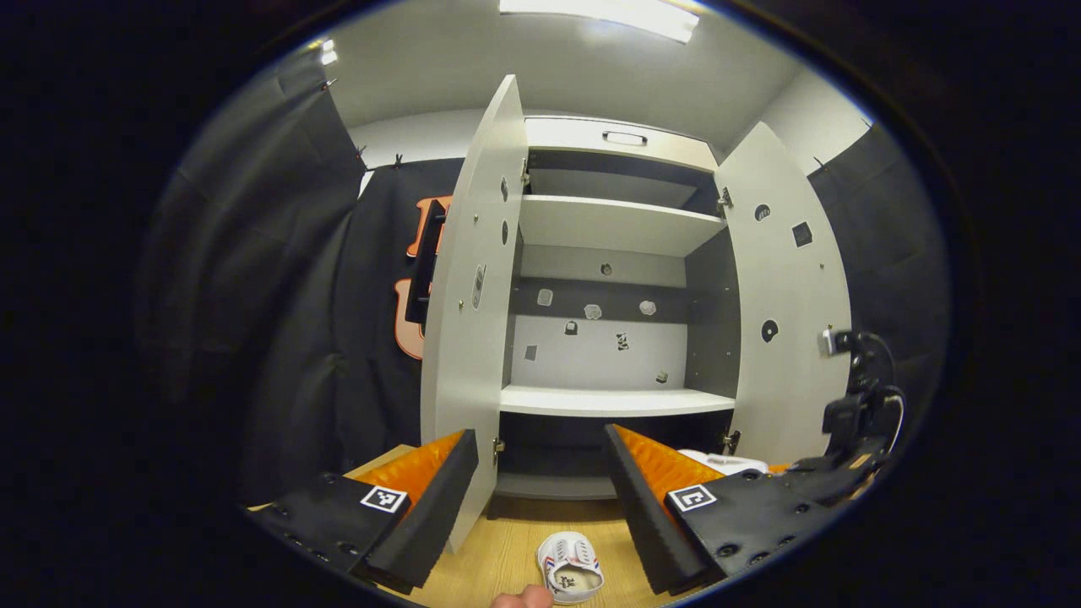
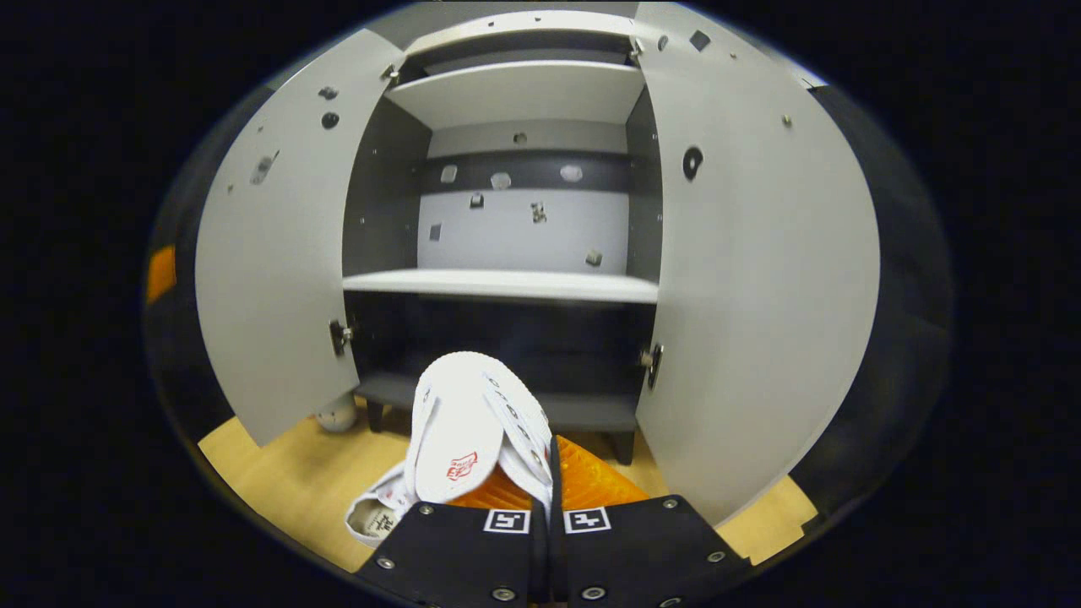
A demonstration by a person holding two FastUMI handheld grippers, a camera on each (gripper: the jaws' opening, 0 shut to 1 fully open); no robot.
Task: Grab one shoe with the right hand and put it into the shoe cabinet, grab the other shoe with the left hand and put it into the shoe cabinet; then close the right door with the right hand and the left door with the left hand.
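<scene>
In the left gripper view the left tongs point(image 1: 540, 485) are spread wide, nothing between their fingers, and face the shoe cabinet point(image 1: 612, 401), whose left door point(image 1: 469, 338) and right door point(image 1: 790, 312) both stand open. A white shoe point(image 1: 571, 567) lies on the wooden floor point(image 1: 507, 540) below the tongs, with what may be a fingertip just beside it at the bottom edge. At the right edge the other tongs point(image 1: 857, 422) hover near the right door, with something white, perhaps a second shoe point(image 1: 726, 461), low beside them.
</scene>
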